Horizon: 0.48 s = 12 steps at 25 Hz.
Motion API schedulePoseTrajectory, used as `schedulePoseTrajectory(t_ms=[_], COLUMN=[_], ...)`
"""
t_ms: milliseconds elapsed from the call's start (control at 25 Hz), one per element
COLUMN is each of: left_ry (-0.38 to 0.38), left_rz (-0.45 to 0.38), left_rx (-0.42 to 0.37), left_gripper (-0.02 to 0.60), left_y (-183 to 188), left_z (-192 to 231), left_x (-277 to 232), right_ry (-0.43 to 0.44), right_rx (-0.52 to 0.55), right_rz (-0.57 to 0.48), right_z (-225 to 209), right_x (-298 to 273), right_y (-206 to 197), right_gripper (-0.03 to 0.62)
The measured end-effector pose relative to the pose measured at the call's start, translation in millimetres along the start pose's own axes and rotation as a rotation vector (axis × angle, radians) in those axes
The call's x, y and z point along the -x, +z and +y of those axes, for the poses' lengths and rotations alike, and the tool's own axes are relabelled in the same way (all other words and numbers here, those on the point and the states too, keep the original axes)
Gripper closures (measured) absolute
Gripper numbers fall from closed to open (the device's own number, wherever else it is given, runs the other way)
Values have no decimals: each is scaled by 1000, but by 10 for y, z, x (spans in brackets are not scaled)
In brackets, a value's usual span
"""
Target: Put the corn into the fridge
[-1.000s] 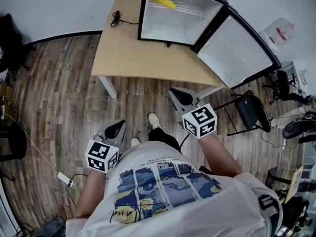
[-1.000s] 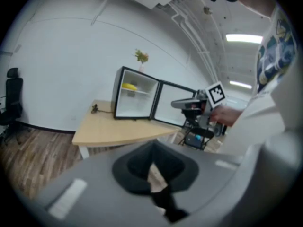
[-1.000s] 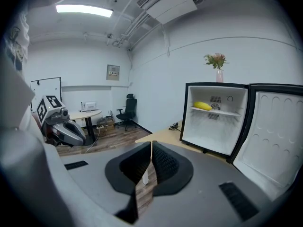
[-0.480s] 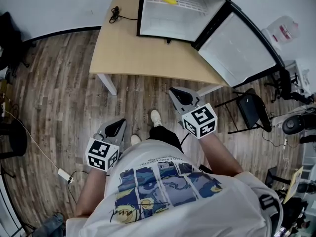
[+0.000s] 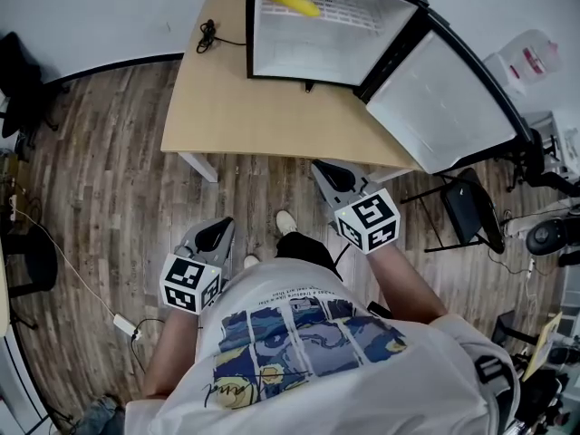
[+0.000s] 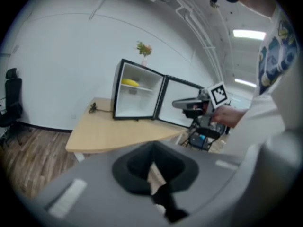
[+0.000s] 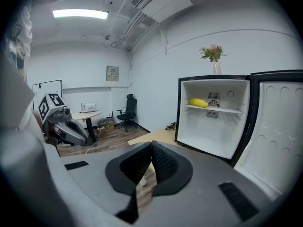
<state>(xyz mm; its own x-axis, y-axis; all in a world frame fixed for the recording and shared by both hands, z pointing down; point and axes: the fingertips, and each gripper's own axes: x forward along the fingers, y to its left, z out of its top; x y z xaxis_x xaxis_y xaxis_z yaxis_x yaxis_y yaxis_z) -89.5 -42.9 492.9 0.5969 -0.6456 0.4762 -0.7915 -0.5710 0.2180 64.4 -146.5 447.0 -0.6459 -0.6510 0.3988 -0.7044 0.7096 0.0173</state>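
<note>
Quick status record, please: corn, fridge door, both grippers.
corn: lying on the fridge's upper shelf
door: swung open
fridge position: on the table
left gripper: jaws together, empty, short of the table
right gripper: jaws together, empty, short of the table
task: corn inside; door not shut

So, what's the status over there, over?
Left gripper shut, empty; right gripper shut, empty. Corn on fridge shelf, door open. Nothing in the way.

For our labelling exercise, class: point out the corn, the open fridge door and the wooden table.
corn [image 5: 292, 1]: head view, middle of the cob.
fridge door [image 5: 449, 102]: head view, white inner panel.
table [image 5: 245, 98]: head view, bare top.
</note>
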Motion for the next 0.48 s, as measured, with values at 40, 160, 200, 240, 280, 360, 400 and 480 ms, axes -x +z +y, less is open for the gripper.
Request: schedulePoseTrajectory(t_ms=[40,160,200,240,280,360,400,480], left_ry=[1,6,9,13,17,26,29,35], left_rz=[-1,-2,-2,-2,-4,-11,-15,-21], left_rx=[1,1,0,-1,-3,-6,-8,-11], left_gripper=[572,572,572,572,572,572,572,572], left_y=[53,229,289,353,421,569,643,785], left_z=[8,36,55,78,103,149,168,202], left_x=[-68,-287,-358,-426,-493,-634,-706,-852], right_ry=[2,11,12,13,14,18,20,23], right_rx=[-3,-2,-1,0,1,6,9,15], right_rz=[0,-2,-5,-8,-11,-16,-18,-20], right_z=[-79,-346,-440,-534,-628,-816,-911,-1099], right_x=[-31,-136,-176,-216,-259,-348,-391,-475], right_y=[5,60,92,125,159,225,256,315], right_gripper=[582,582,582,582,582,582,583,582])
